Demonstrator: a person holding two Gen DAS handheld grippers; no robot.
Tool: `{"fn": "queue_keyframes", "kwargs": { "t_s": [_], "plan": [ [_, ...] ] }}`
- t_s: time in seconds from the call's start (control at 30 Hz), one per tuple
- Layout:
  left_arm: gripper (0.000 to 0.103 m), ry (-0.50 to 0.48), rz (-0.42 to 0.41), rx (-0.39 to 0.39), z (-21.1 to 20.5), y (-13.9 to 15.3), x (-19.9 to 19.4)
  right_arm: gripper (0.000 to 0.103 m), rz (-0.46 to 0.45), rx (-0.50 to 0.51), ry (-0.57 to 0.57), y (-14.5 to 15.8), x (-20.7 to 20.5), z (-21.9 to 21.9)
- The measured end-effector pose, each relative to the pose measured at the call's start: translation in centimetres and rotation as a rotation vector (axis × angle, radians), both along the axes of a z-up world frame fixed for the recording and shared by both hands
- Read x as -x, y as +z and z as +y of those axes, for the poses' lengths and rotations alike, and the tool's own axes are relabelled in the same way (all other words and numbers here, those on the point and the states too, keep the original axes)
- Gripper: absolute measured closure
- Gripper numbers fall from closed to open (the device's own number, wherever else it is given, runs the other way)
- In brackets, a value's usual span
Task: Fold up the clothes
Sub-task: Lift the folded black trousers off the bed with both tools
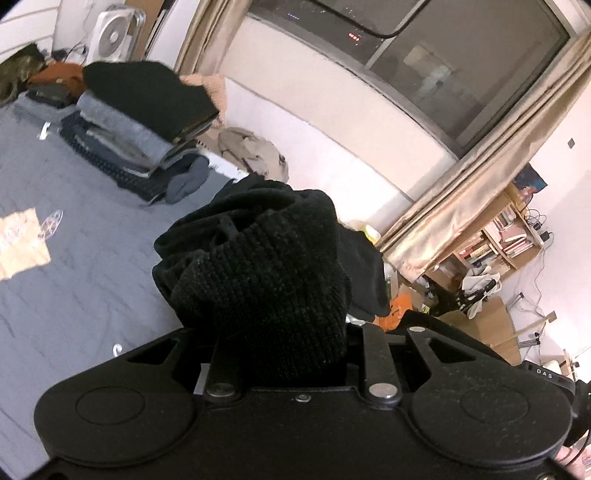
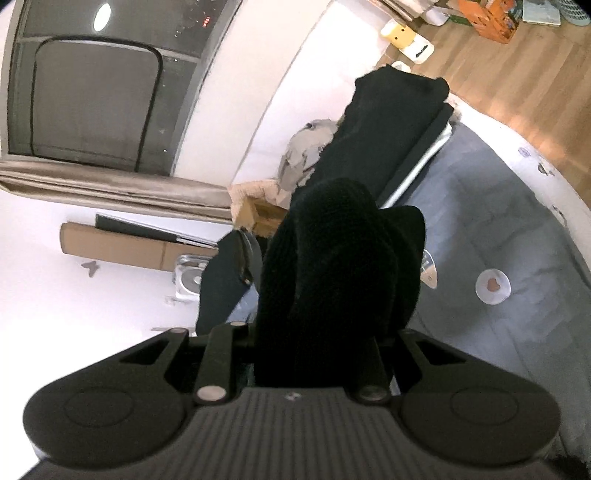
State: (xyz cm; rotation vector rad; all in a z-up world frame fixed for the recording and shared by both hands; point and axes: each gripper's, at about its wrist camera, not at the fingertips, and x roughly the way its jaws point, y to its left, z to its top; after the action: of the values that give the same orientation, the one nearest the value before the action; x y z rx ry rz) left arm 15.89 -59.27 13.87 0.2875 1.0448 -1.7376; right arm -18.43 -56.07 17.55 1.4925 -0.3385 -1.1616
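Note:
A black knit sweater (image 1: 258, 266) is bunched up in front of the left wrist camera, above the grey bed (image 1: 74, 277). My left gripper (image 1: 280, 314) is shut on it, and the cloth hides both fingertips. In the right wrist view the same black sweater (image 2: 332, 266) rises out of my right gripper (image 2: 325, 314), which is also shut on it with its fingers buried in the knit. A stack of folded clothes (image 1: 140, 122) with a black piece on top stands on the far part of the bed, and shows again as the stack (image 2: 391, 122).
A beige garment (image 1: 255, 151) lies beside the stack against the white wall ledge. A paper tag (image 1: 22, 243) and a white round disc (image 2: 493, 286) lie on the sheet. A fan (image 1: 110, 35), a bookshelf (image 1: 495, 240), cardboard (image 2: 125, 247) and wooden floor (image 2: 517, 74) surround the bed.

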Motion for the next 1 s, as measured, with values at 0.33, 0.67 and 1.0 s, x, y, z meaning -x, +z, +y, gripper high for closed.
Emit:
{"fn": "queue_keyframes", "kwargs": {
  "t_s": [0.33, 0.67, 1.0],
  "plan": [
    [0.079, -0.048, 0.027, 0.031, -3.5, 0.6, 0.0, 0.079, 0.011, 0.053, -0.019, 1.5, 0.4, -1.3],
    [0.079, -0.215, 0.102, 0.035, -15.6, -2.1, -2.2, 0.079, 0.127, 0.06, -0.17, 2.7, -3.9, -7.0],
    [0.079, -0.265, 0.119, 0.03, -23.4, -3.4, -4.7, 0.079, 0.205, -0.002, -0.195, 3.6, -8.5, -14.9]
  ]
}}
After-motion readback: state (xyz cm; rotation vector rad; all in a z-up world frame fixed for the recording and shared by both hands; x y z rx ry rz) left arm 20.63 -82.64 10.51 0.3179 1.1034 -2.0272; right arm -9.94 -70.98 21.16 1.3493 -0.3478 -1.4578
